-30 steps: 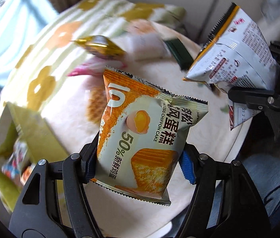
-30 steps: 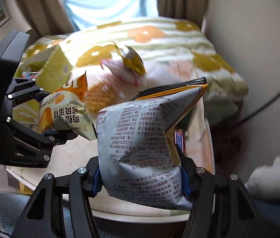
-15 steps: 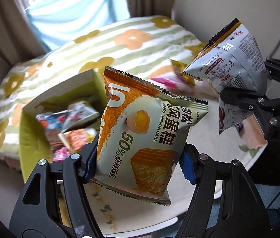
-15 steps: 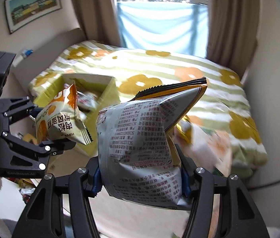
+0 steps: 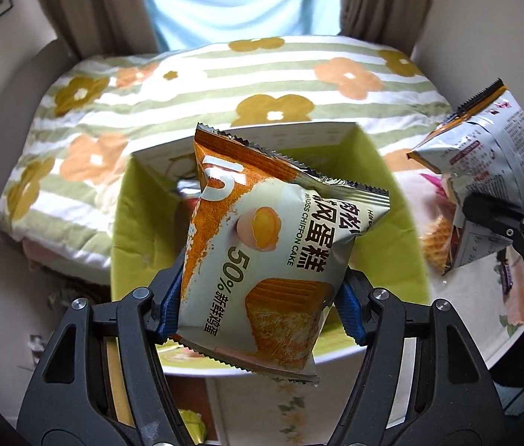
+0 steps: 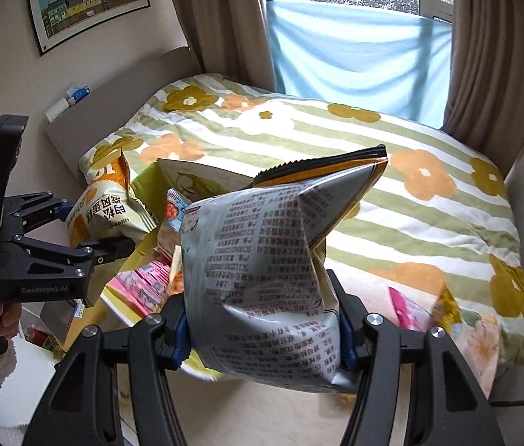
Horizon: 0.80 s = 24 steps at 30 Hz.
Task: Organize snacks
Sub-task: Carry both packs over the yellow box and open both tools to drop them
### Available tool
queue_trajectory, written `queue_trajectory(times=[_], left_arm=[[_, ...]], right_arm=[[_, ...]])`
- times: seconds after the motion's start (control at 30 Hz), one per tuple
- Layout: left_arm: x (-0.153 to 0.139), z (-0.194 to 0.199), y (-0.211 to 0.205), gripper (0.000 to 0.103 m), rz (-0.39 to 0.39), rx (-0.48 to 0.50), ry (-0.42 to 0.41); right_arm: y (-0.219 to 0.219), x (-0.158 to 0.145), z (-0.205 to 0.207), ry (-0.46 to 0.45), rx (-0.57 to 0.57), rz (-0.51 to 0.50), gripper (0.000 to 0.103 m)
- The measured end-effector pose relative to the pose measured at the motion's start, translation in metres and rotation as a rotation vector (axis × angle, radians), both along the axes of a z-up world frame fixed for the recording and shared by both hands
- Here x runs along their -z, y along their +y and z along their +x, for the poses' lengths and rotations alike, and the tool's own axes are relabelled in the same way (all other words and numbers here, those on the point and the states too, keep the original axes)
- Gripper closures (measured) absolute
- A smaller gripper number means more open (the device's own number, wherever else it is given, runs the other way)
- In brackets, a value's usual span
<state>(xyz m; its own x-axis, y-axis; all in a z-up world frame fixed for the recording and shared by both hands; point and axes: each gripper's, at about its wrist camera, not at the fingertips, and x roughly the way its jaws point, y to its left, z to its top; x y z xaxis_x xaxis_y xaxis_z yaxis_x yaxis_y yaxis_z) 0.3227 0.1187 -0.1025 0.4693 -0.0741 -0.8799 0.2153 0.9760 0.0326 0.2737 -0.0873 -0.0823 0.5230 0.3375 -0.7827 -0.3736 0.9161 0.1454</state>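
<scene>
My left gripper (image 5: 258, 312) is shut on an orange and cream chiffon cake packet (image 5: 273, 256) and holds it in the air over a lime green box (image 5: 135, 223). It also shows in the right wrist view (image 6: 109, 204), at the left. My right gripper (image 6: 262, 338) is shut on a silver snack bag (image 6: 262, 278) with printed text and an orange top seam. That bag shows at the right of the left wrist view (image 5: 484, 160). The green box (image 6: 146, 182) holds several small snack packets (image 6: 172, 215).
A bed with a flowered, green striped cover (image 6: 391, 193) lies behind the box. Loose pink and yellow snack packets (image 6: 410, 308) lie on the pale table (image 6: 262, 416) to the right. A headboard (image 6: 113, 96), curtains and a window are beyond.
Both grippers have swung left with their packets still held. The green box has come from the left edge to straight under the cake packet. The loose snacks now sit at the right.
</scene>
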Motion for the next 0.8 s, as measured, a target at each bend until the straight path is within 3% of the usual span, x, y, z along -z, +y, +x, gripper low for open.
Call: queue_trajectory(times=[0.3, 0.63, 0.67, 0.7, 0.77, 0.8], left_arm=[[0.053, 0.031, 0.055, 0.038, -0.034, -0.063, 0.128], [0.071, 0.051, 0.064, 0.037, -0.033, -0.113, 0.143], [0.070, 0.051, 0.065, 0.033, -0.039, -0.122, 0.138], [0.069, 0.050, 0.065, 0.018, -0.040, -0.132, 0.130], [0.064, 0.048, 0.066, 0.000, -0.040, -0.143, 0.105], [0.062, 0.045, 0.067, 0.000, -0.043, -0.143, 0.091]], right_arm=[[0.043, 0.034, 0.028, 0.104, 0.034, 0.003, 0.047], [0.047, 0.051, 0.039, 0.174, 0.042, -0.011, 0.047], [0.046, 0.051, 0.040, 0.177, 0.036, -0.008, 0.047], [0.047, 0.052, 0.041, 0.177, 0.033, -0.007, 0.047], [0.048, 0.052, 0.042, 0.177, 0.028, -0.006, 0.047], [0.048, 0.052, 0.043, 0.177, 0.028, -0.003, 0.047]])
